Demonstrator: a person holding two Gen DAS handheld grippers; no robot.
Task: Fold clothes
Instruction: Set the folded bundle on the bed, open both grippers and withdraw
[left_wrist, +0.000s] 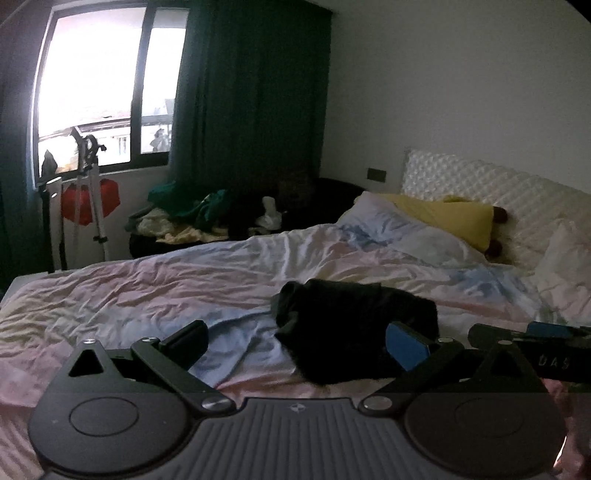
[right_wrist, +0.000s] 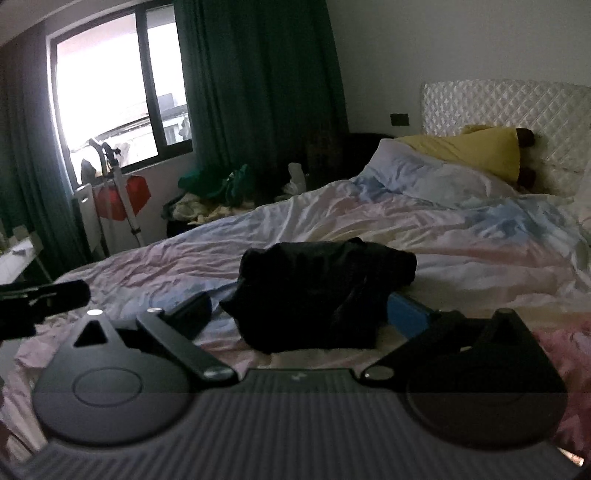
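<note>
You are holding both the left gripper (left_wrist: 297, 345) and the right gripper (right_wrist: 299, 314) with jaws apart, low in each frame, flanking the bunched black garment (right_wrist: 321, 291) lying mid-frame on the bed (left_wrist: 147, 291), probably so each can take an edge.

We are looking across a bedroom where daylight is pouring through a dark-framed window (left_wrist: 107, 92), leaving the rest dim. Dark green curtains (left_wrist: 251, 92) are hanging beside it against a plain pale wall (left_wrist: 461, 74). A wide bed (right_wrist: 461, 229) is lying under a rumpled pastel sheet, with a quilted white headboard (right_wrist: 491, 107) standing behind a yellow pillow (right_wrist: 476, 151). A low dark seat (left_wrist: 221, 229) heaped with clutter is sitting beneath the curtains, and a white tripod (left_wrist: 86, 206) is standing near the window
</note>
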